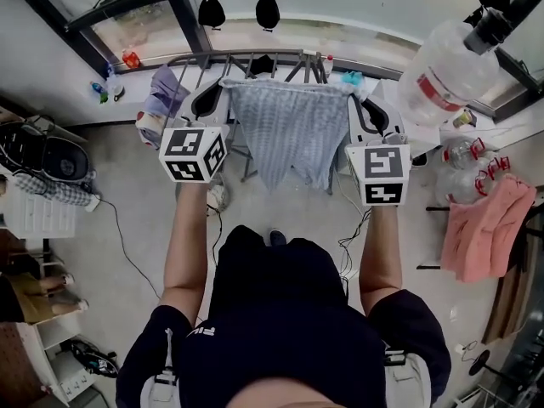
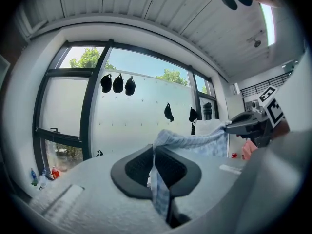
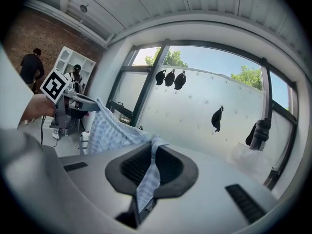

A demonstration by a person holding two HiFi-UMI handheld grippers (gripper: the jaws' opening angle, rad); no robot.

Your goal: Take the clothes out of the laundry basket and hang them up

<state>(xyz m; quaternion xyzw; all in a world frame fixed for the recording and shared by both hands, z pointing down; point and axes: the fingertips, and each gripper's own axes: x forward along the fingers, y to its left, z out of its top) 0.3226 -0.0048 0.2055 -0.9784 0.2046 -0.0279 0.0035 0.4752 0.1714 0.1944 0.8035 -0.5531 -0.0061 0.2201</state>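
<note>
The left claw (image 2: pixel 154 155) is clamped shut on one upper corner of the checked cloth (image 1: pixel 285 130), and the right claw (image 3: pixel 152 152) grips the other upper corner. The cloth hangs spread between them, in the air, just in front of the rack (image 1: pixel 255 56) by the window (image 1: pixel 127 24).

In the head view, the checked cloth (image 1: pixel 285 126) screens most of the drying rack (image 1: pixel 217 55); you see only its top rail and a few legs. In each gripper view, the cloth's pinched corner vanishes between the closed pads (left gripper (image 2: pixel 155 172), right gripper (image 3: pixel 151 169)). What carries the pink garment (image 1: pixel 486 228) cannot be made out. The label on the clear bottle (image 1: pixel 446 66) is too blurred to read. The two people (image 3: pixel 31 65) are too small to detail.
</note>
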